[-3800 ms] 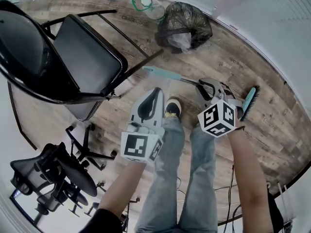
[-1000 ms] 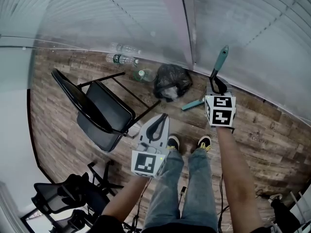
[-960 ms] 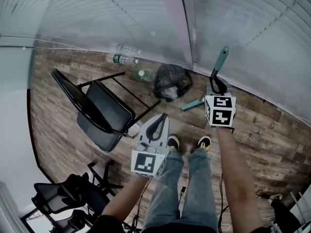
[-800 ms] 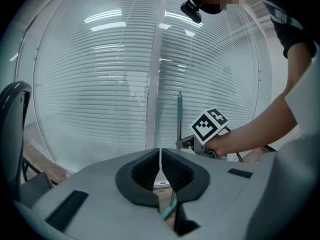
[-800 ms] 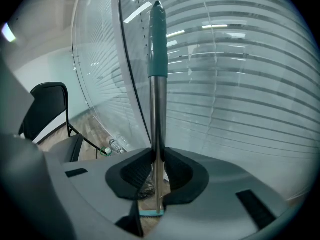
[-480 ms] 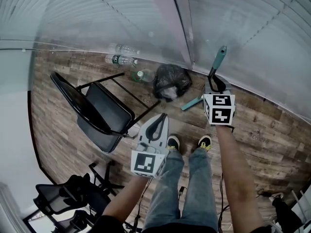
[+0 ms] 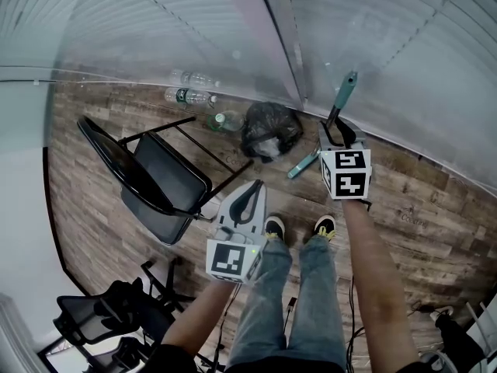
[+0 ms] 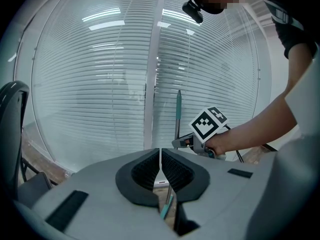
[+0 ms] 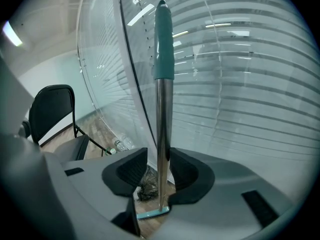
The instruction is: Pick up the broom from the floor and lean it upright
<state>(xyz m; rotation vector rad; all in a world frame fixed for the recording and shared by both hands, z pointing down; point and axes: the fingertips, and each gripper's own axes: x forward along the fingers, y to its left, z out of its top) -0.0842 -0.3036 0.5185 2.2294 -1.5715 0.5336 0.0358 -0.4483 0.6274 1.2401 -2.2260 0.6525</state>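
Wood floor [image 7: 435, 200], blinds behind glass | broom [image 7: 347, 92] upright at 1 o'clock, by the glass | right gripper [image 7: 338, 134] jaws just been opening, spread wide, broom shaft between them, unpinched | left gripper [image 8: 160, 166] jaws pressed together, empty

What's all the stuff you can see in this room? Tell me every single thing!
broom: one, teal grip and head, silver shaft, standing upright at the glass wall
glass wall: one, clear with pale blinds, along the far edge of the floor
folding chair: one, black, on the floor at left
rubbish bag: one, black, by the wall between chair and broom
bottles: three, clear plastic, lying along the wall
office chair: one, black, lower left corner
floor: brown wood planks
shoes: two, black and yellow, on the person's feet
left gripper: grey, shut, empty
right gripper: grey, jaws just opened, broom shaft loose between them
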